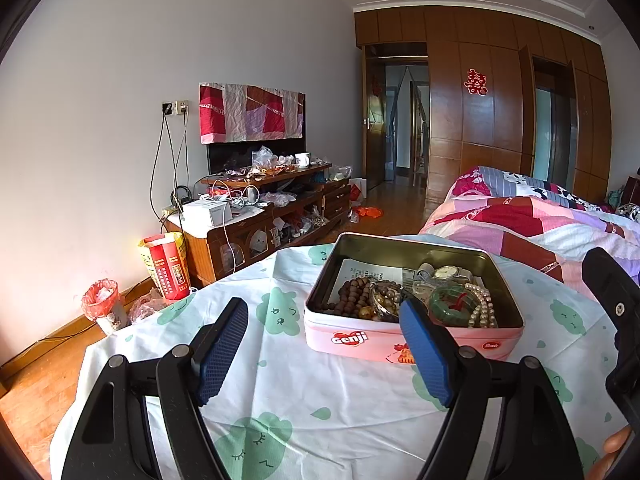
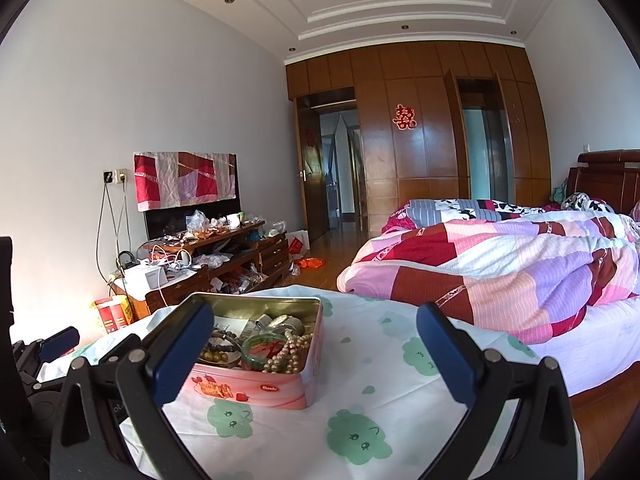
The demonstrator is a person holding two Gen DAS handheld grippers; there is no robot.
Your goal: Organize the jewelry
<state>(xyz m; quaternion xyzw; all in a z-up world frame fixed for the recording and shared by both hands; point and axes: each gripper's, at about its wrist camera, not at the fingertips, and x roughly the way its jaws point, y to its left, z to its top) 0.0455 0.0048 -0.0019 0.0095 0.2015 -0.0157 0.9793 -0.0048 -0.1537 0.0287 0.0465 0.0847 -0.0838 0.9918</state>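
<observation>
Open jewelry tin (image 1: 412, 336) sits just beyond both spread grippers.

Right gripper (image 2: 316, 336) held over a white cloth (image 2: 360, 392) printed with green cloud faces, blue-padded fingers (image 2: 444, 356) spread wide, nothing between them. Pink tin (image 2: 260, 388) open on the cloth, partly behind the left finger, filled with a green bangle (image 2: 256, 350), a pearl strand (image 2: 294, 350), brown beads (image 2: 216, 354) and a watch (image 2: 280, 322). Left gripper (image 2: 56, 340) at the far left edge, state unclear. Beyond, a cluttered wooden cabinet (image 2: 248, 256) against the wall and a bed with a pink patchwork quilt (image 2: 500, 272).
</observation>
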